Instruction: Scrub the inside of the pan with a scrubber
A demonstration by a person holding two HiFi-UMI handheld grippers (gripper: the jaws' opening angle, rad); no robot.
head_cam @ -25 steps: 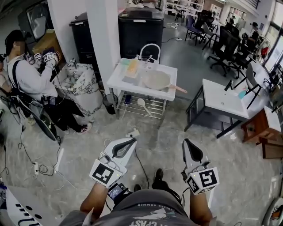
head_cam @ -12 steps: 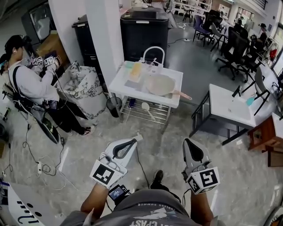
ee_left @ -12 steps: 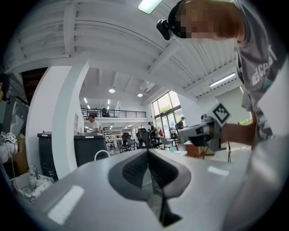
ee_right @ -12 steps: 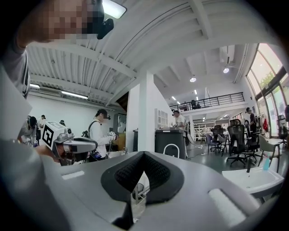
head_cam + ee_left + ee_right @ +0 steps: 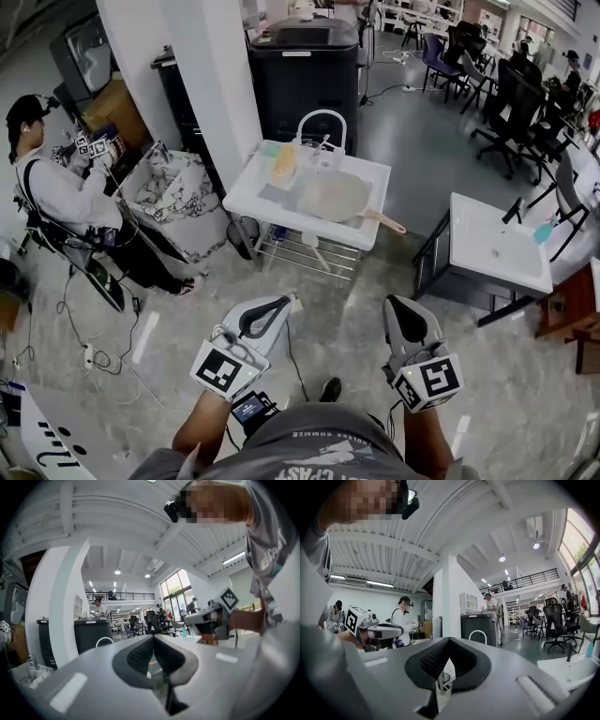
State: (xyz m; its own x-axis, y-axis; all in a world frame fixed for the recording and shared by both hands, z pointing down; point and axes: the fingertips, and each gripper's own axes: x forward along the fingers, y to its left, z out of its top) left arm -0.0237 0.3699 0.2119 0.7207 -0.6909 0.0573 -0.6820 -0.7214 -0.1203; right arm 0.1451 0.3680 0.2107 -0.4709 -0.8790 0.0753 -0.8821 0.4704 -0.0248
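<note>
A round grey pan point(image 5: 334, 196) with a pale wooden handle point(image 5: 386, 222) lies on the white sink table point(image 5: 251, 202) some way ahead of me. A yellow sponge-like block point(image 5: 284, 154) rests at the table's left, near the arched tap point(image 5: 322, 119). My left gripper point(image 5: 279, 304) and right gripper point(image 5: 395, 307) are held low in front of my body, side by side, well short of the table. Both point level toward it with jaws together and nothing between them. Each gripper view shows the other: the right gripper point(image 5: 212, 618) and the left gripper point(image 5: 371, 631).
A white pillar point(image 5: 211, 84) and a black bin point(image 5: 306, 62) stand behind the table. A seated person point(image 5: 58, 184) holding grippers is at the left. A second white basin table point(image 5: 499, 246) stands at the right, office chairs point(image 5: 525, 103) beyond. Cables point(image 5: 103, 347) trail over the marble floor.
The sink table with the pan has drawn nearer and sits lower in the head view as I walk toward it. Both grippers stay shut and keep their place before my body.
</note>
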